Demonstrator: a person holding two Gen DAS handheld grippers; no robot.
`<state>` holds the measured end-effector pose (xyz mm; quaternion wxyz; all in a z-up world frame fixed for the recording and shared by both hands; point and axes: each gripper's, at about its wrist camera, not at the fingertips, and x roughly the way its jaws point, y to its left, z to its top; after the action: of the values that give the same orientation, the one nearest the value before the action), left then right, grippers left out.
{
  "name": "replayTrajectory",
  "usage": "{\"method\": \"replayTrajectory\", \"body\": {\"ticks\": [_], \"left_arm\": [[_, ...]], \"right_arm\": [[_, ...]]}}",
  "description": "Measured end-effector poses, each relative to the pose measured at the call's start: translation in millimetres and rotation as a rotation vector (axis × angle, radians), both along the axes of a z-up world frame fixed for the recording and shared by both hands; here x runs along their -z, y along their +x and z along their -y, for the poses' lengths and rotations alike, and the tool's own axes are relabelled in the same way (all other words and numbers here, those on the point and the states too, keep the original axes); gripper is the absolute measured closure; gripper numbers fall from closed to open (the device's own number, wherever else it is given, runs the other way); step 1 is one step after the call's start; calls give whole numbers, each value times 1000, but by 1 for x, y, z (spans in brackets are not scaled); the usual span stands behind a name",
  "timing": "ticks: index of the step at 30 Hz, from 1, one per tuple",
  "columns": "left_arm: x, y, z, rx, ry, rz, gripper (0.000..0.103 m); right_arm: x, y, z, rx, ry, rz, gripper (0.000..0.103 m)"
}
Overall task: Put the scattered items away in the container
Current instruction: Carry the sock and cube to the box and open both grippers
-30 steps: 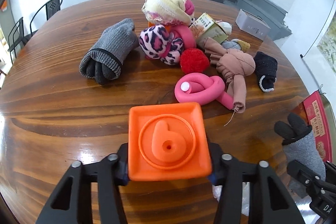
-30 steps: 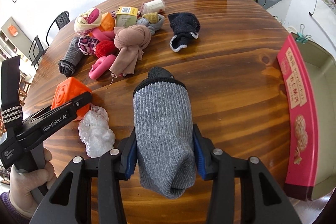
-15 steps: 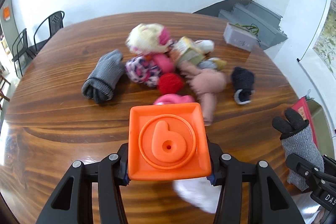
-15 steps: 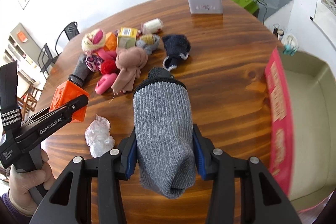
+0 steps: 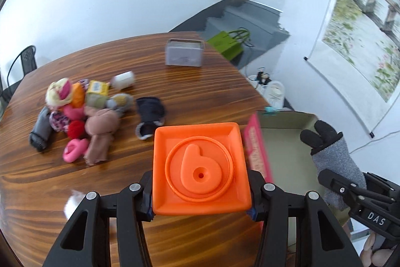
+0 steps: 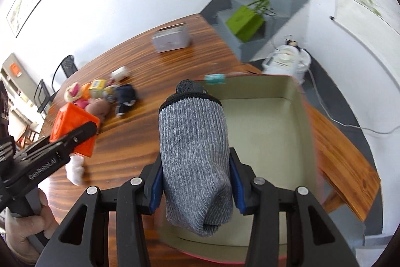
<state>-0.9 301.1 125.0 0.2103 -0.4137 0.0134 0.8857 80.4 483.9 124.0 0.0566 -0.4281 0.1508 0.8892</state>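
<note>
1. Between the right gripper's (image 6: 195,188) blue pads sits a rolled grey sock (image 6: 193,157), clamped across its lower half with its dark cuff pointing toward 12 o'clock.
2. Just beyond, from 12 to 3 o'clock in the right wrist view, lies the open box (image 6: 295,96), its pale floor bare where visible; the sock hangs over the near-left part of it.
3. To drop well, I judge the right gripper should go a little further toward 1 o'clock, so the sock clears the near wall, then lower before letting go, since a roll released from high up may bounce or unroll.
4. At 6 o'clock in the left wrist view, the left gripper (image 5: 201,197) is closed on an orange block (image 5: 200,167) with a raised figure on its top, held level above the wooden table (image 5: 175,81).
5. The box's pink side wall (image 5: 256,142) stands just past the block at 3 o'clock, so the block is not yet over the opening; it should wait until the right gripper is out of the way.
6. Farther off, at 9 to 10 o'clock, a heap of socks and small toys (image 5: 82,114) is left to collect, with a dark sock (image 5: 150,116) beside it and a white scrap (image 5: 71,202) near the table's front edge.
7. Farthest, at 12 o'clock, a grey tin (image 5: 184,56) stands alone.
</note>
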Motion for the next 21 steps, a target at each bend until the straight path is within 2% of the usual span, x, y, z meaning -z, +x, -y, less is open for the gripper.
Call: {"method": "replayTrajectory", "body": {"ticks": [8, 21], "left_arm": [[-8, 12, -62, 77, 16, -5, 50], [-13, 13, -113, 162, 28, 9, 49]], "right_arm": [[4, 24, -45, 15, 1, 6, 54], [4, 38, -55, -15, 18, 5, 52]]}}
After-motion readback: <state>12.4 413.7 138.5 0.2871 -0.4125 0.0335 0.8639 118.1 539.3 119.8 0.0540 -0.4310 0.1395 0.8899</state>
